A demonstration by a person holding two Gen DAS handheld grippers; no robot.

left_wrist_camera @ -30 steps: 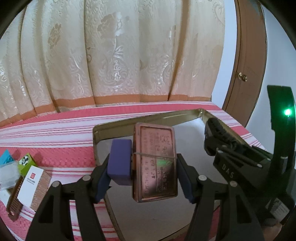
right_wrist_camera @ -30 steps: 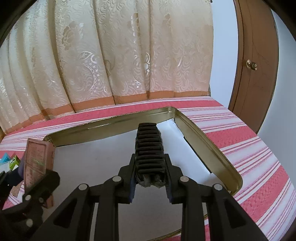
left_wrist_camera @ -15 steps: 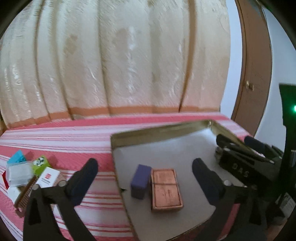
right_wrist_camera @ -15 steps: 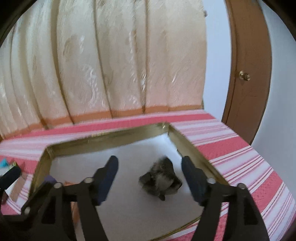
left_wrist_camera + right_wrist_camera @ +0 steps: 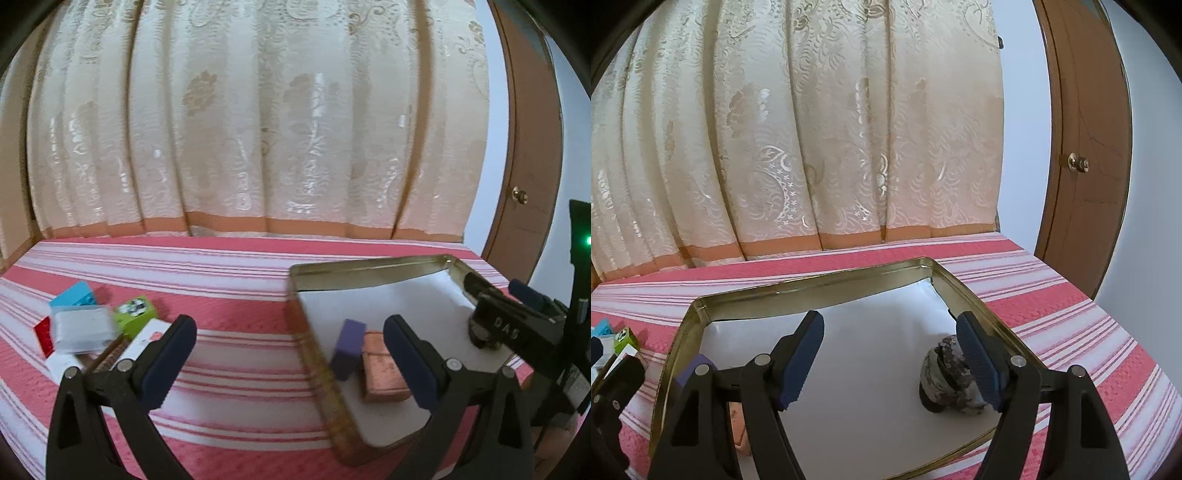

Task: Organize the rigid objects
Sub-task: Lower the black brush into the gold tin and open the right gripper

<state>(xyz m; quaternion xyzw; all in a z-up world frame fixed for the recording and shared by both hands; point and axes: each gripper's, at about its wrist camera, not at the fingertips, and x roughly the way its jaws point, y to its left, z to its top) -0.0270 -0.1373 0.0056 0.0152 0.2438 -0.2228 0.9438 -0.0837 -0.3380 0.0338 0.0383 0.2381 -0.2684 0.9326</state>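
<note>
Inside gold tray (image 5: 314, 354): copper tin (image 5: 384, 373) flat, long axis running away from camera, purple block (image 5: 347, 349) touching. Left tool (image 5: 290, 363) wide, empty; right tool (image 5: 890, 363) likewise, just opened, beside camouflage roll (image 5: 947, 380).

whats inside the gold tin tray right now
Inside the gold tin tray, on its white lining: a purple block beside a copper-coloured box near the left wall, and a dark camouflage-patterned object near the right. Gripper arms cover parts of the floor.
</note>
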